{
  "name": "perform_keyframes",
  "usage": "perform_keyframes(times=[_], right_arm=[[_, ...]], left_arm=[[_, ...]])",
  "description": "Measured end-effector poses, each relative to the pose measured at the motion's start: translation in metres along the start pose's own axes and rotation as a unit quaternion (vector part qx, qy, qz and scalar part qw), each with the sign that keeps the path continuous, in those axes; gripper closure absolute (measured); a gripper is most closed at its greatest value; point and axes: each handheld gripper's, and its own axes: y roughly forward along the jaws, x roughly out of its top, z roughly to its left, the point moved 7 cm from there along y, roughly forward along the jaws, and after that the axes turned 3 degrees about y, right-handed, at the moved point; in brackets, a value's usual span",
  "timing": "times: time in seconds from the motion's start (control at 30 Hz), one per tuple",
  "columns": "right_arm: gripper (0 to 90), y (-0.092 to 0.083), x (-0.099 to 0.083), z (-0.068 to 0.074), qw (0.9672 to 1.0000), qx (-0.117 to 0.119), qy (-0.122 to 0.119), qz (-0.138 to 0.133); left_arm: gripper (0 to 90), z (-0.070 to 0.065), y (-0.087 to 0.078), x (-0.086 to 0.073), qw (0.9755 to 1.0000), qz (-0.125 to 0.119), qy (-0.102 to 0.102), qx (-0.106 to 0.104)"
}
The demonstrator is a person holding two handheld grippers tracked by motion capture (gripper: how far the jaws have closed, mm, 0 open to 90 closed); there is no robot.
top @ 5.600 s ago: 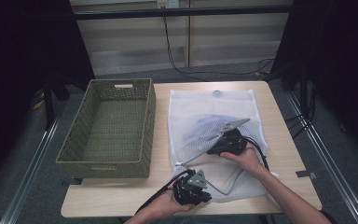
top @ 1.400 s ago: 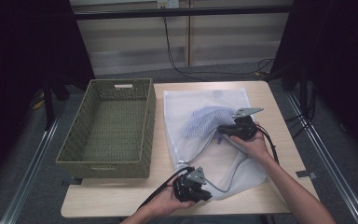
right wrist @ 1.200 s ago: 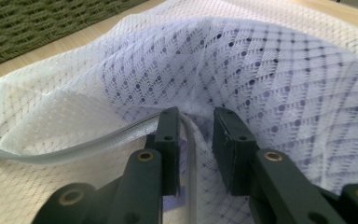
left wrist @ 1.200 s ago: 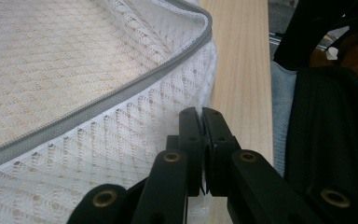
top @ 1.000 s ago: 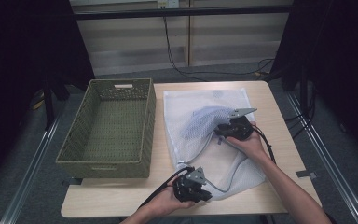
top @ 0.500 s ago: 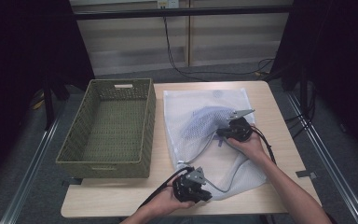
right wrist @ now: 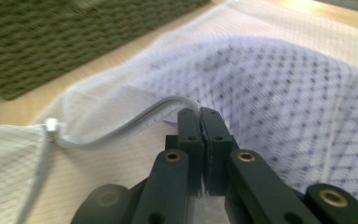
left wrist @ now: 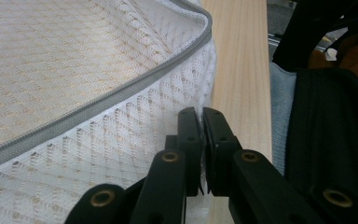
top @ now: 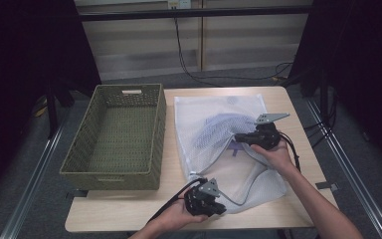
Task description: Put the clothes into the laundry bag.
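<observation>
Table (top: pixel 129 214): light wood, centre of the high view, dark floor on all sides.

Basket (top: pixel 114 137): green woven, rectangular, left half of the table, long axis running from the near edge toward the far one. Its right wall lies just beside the bag's left edge. In the right gripper view it is a blurred green band in the upper left (right wrist: pixel 51 37).

Bag (top: pixel 214 119): white mesh laundry bag, right half of the table, long axis running near to far, far corners flat near the table's far edge. A grey zipper (top: pixel 243 199) curves along its open near-right side. A blue dotted cloth (top: pixel 216 129) shows through the mesh at mid-bag, and again on the right of the right gripper view (right wrist: pixel 279 79).

Left gripper (top: pixel 219 209): lower centre of the high view, at the bag's near corner close to the table's front edge. Jaws closed on a fold of mesh, seen in its own view (left wrist: pixel 203 116); zipper (left wrist: pixel 98 112) crosses diagonally above.

Right gripper (top: pixel 236 139): centre right, raised over the bag, pointing left. Jaws have just been closing and now pinch the zipper edge (right wrist: pixel 121 126) of the bag, lifting it (right wrist: pixel 199 114).

Open room: a bare strip of table right of the bag, a narrow one at the front; cables (top: pixel 194 59) on the floor beyond the far edge.
</observation>
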Motion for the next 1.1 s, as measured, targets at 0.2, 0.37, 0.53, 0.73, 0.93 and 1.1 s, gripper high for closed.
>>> perform_keyframes(times=[0.2,0.37,0.53,0.73,0.93,1.1], right_arm=[[89.0,-0.014,0.008,0.014,0.9995,0.025,-0.007,-0.015],[89.2,-0.025,0.01,0.025,0.9987,0.043,-0.012,-0.026],[89.2,-0.036,0.016,0.033,0.9977,0.051,-0.02,-0.039],[89.2,-0.046,0.018,0.048,0.9961,0.067,-0.037,-0.043],[89.3,-0.055,0.011,0.062,0.9951,0.077,-0.049,-0.037],[89.3,-0.058,-0.001,0.066,0.9948,0.085,-0.047,-0.029]], left_arm=[[86.1,0.0,-0.002,-0.001,0.9998,0.017,0.005,0.007],[85.2,-0.001,0.0,0.0,1.0,-0.001,0.007,0.005],[85.2,-0.001,0.0,0.0,0.9999,-0.001,0.007,0.007],[85.3,-0.002,0.0,0.0,1.0,-0.003,0.004,0.008],[85.3,-0.002,0.0,0.0,0.9999,-0.003,0.007,0.008],[85.3,-0.002,0.001,0.001,0.9999,-0.004,0.005,0.008]])
